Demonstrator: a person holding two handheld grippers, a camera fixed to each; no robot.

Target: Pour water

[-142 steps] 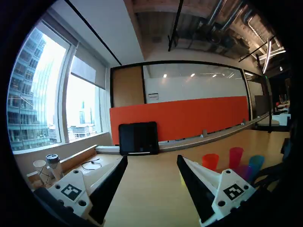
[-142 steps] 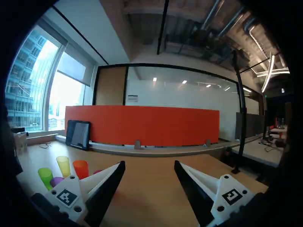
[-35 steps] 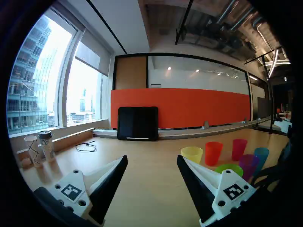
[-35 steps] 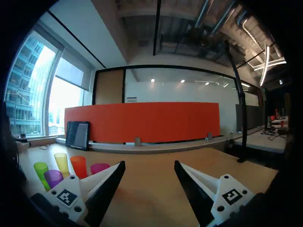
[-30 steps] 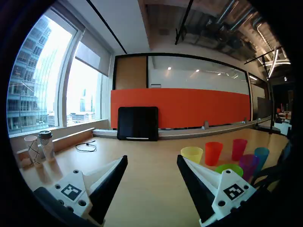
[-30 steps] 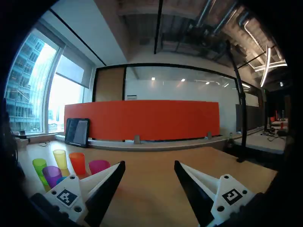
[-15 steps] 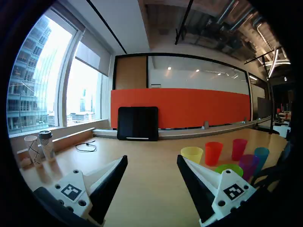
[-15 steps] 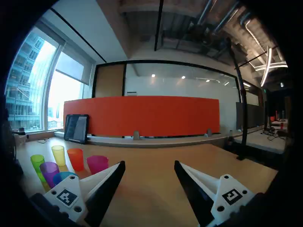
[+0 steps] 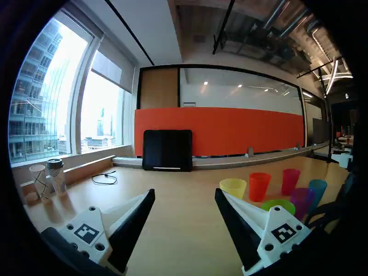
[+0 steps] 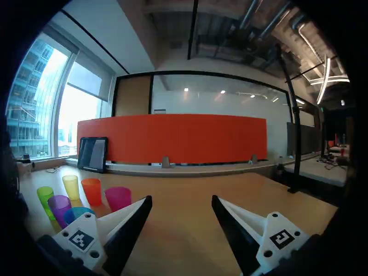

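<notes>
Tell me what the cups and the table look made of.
Cups: likely thin plastic, translucent and slightly glossy. The coloured walls let light glow through and the rims look thin.
Table: wood or wood-look laminate, which one I can't tell. The finish is smooth and satin, an even pale tan with soft reflections.

Left gripper view: table [image 9: 184, 221] lies open ahead and left; cups [image 9: 259, 186] crowd the near right, a tablet [image 9: 167, 150] stands far. Right gripper view: cups near left, open table right.
</notes>
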